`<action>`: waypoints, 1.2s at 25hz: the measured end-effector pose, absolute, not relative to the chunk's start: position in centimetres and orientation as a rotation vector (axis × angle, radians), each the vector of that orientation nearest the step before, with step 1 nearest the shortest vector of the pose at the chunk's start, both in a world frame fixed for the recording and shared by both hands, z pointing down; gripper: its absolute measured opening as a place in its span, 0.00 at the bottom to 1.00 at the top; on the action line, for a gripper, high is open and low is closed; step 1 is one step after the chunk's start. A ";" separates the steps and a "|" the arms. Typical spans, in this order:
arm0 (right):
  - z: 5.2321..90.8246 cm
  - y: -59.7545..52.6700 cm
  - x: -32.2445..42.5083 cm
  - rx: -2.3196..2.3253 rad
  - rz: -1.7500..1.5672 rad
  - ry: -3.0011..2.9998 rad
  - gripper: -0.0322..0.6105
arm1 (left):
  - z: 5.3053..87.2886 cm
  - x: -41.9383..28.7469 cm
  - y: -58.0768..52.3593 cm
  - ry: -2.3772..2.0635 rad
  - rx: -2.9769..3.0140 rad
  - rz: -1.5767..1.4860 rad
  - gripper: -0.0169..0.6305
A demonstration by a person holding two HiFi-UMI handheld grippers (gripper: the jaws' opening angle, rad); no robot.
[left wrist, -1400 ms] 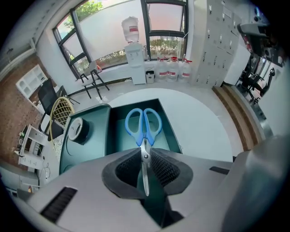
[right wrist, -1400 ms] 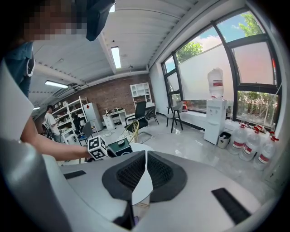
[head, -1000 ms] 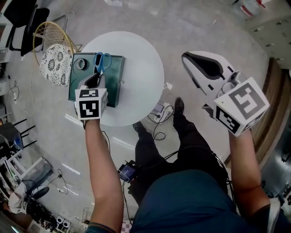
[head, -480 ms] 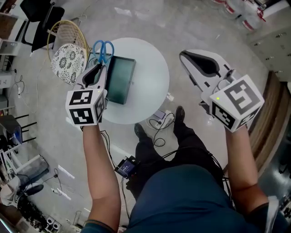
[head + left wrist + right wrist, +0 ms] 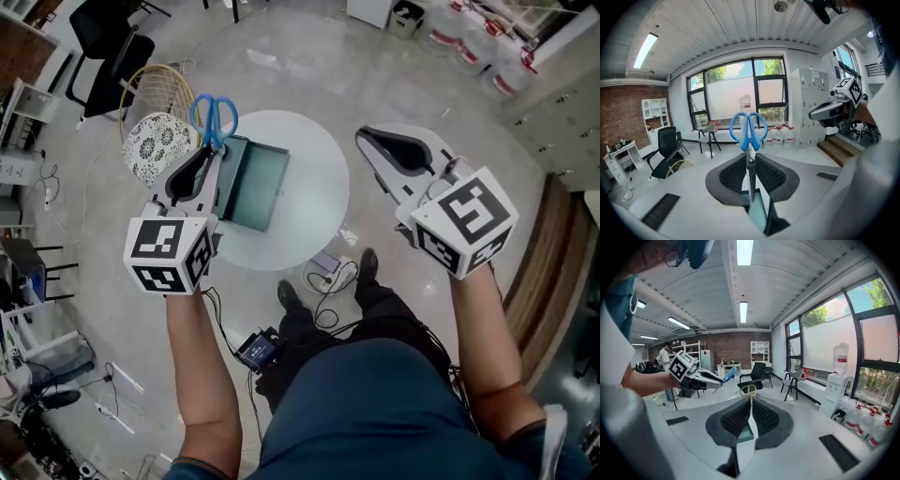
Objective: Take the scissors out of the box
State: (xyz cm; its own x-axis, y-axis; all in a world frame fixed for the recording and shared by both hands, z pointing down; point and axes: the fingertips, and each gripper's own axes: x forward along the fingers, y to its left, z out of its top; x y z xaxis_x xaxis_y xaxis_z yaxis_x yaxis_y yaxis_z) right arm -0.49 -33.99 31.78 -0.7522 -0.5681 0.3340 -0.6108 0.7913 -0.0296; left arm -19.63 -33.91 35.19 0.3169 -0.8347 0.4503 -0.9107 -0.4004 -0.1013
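In the head view, the left gripper [image 5: 210, 153] is raised at the left. Its jaws are closed on the blades of the scissors [image 5: 214, 116], and the blue handles stick out past the tips, away from the person. The scissors are out of the box [image 5: 255, 184] and show over its far left corner, next to a wicker chair [image 5: 155, 141]. The green box lies open on the left part of a round white table [image 5: 314, 159]. The right gripper [image 5: 367, 139] hangs at the right, level with the table's right edge and well apart from the box.

In the left gripper view, the left gripper [image 5: 751, 177] has its ribbed pads pressed on the scissors [image 5: 749, 133] from both sides. The blades stand upright in the narrow gap. The handle loops rise clear above the jaws against a big window [image 5: 736, 98]. Down through the gap, a strip of the box [image 5: 757, 213] shows below. The right gripper [image 5: 813, 112] is at the right edge, before grey lockers [image 5: 804, 105].

In the right gripper view, the right gripper [image 5: 750, 404] has its jaws drawn together at the tips, with nothing between them. The thin slit lower down shows only a bit of the box [image 5: 746, 436]. At the left, the left gripper [image 5: 718, 381] holds the scissors [image 5: 730, 374] in the air, in front of a black office chair [image 5: 757, 373].
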 end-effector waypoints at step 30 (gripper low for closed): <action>22.6 -30.3 -7.5 0.834 0.029 -2.718 0.11 | 23.2 -22.9 -26.9 -1.694 2.529 0.425 0.15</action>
State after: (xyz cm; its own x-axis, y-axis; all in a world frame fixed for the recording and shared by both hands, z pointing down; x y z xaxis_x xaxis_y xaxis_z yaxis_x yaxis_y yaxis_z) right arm -7.47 -30.29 22.57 -0.7878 -0.5452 0.2866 -0.5513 0.8316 0.0667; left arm -22.87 -26.93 23.22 0.3550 -0.8966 0.2646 -0.9154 -0.3908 -0.0962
